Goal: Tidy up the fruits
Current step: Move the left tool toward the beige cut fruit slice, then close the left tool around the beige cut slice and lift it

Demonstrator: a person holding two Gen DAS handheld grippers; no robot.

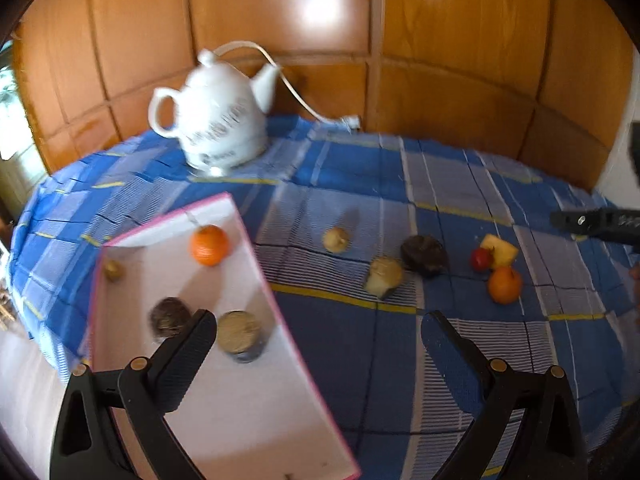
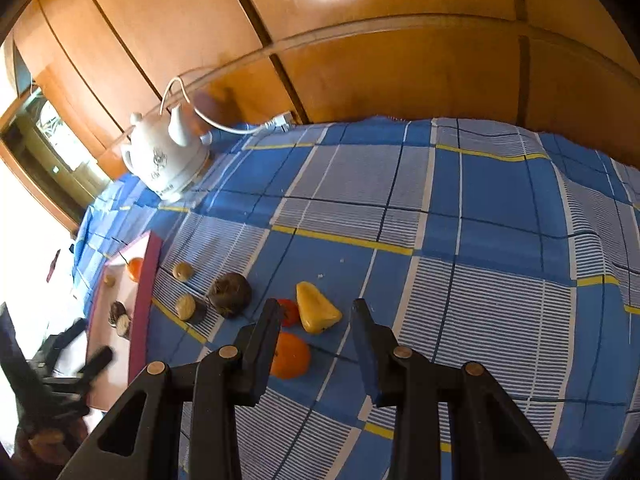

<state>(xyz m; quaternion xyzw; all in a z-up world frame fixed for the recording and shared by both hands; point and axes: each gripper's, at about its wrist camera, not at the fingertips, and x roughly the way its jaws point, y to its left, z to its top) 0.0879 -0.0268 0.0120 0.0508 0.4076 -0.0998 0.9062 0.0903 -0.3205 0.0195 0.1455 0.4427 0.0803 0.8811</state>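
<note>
loose fruit still lies on the checked tablecloth (image 2: pixel 400 184): an orange (image 2: pixel 291 355), a small red fruit (image 2: pixel 289 312) and a yellow wedge (image 2: pixel 318 307) bunched together, with a dark round one (image 2: pixel 230 294) and two pale ones (image 2: pixel 183 271) strung out toward ten o'clock. the pink-edged box (image 1: pixel 256 420) sits beyond them at nine o'clock, already holding another orange (image 1: pixel 209 245) and some small brown pieces. right gripper (image 2: pixel 316 320) hangs over the bunch, nose angled down, jaws narrowly apart and empty; the orange lies just under its left finger. seems the pick is next: best to centre the jaws on one fruit, open a bit wider first, and come down square so the round thing does not squirt sideways into its neighbours. left gripper (image 1: pixel 320 328) jaws wide, nothing held, tilted down, one finger over the box, the other over the cloth. white kettle (image 1: pixel 216 120) at the far edge, eleven o'clock.
</note>
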